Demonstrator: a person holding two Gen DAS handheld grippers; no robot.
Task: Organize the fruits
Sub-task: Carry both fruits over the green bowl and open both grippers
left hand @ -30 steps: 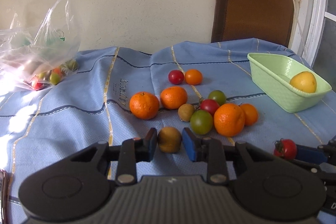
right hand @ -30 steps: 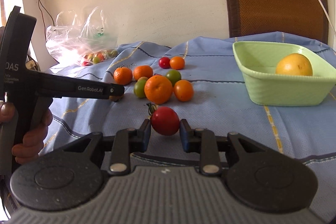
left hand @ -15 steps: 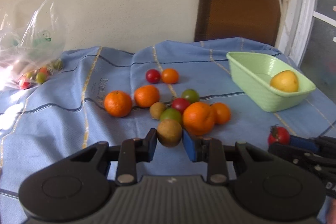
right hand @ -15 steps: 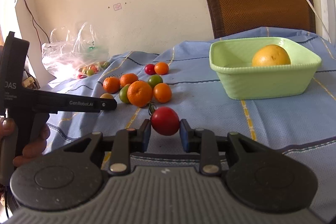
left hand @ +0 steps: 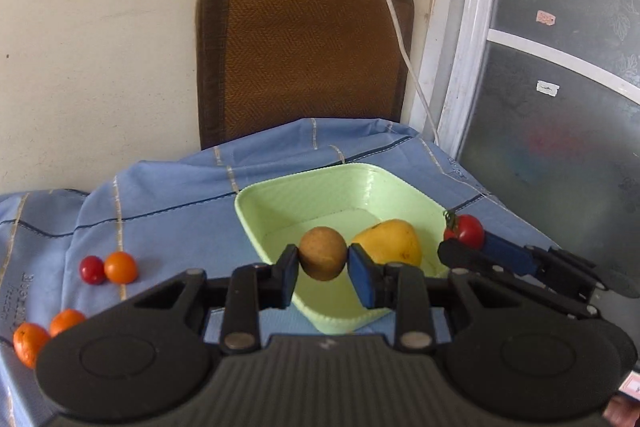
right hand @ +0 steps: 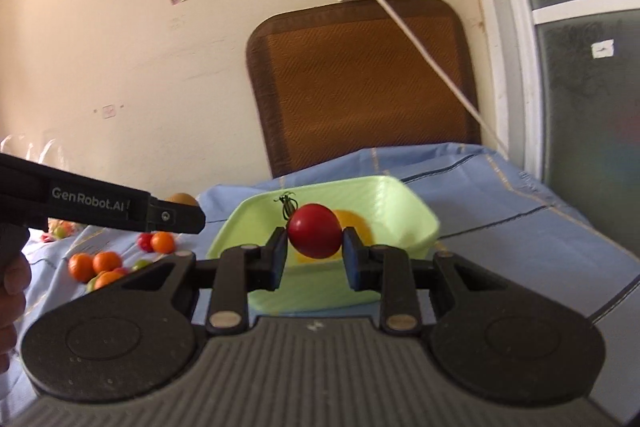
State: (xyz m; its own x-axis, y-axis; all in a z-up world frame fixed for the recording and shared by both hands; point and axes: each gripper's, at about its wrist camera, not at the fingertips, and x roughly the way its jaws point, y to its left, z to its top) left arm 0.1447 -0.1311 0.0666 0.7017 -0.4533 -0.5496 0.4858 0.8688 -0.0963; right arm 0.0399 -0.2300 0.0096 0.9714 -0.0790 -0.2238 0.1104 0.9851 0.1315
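My left gripper [left hand: 323, 263] is shut on a small brown fruit [left hand: 323, 253] and holds it above the light green basket [left hand: 280, 195]. A yellow fruit [left hand: 390, 241] lies in the basket. My right gripper [right hand: 314, 249] is shut on a red tomato [right hand: 315, 230] with a green stem, in the air in front of the same basket [right hand: 400, 199]. The right gripper also shows in the left wrist view [left hand: 460, 241], at the basket's right rim. The left gripper shows in the right wrist view [right hand: 182, 213], left of the basket.
Oranges and small tomatoes [left hand: 108, 269] lie on the blue tablecloth [left hand: 168, 227] to the left, also in the right wrist view [right hand: 96, 263]. A brown chair back [left hand: 304, 43] stands behind the table. A white cable [left hand: 400, 39] hangs by the window frame.
Both grippers have lifted and swung right with their fruits, from over the fruit pile to the green basket, which now sits close below them.
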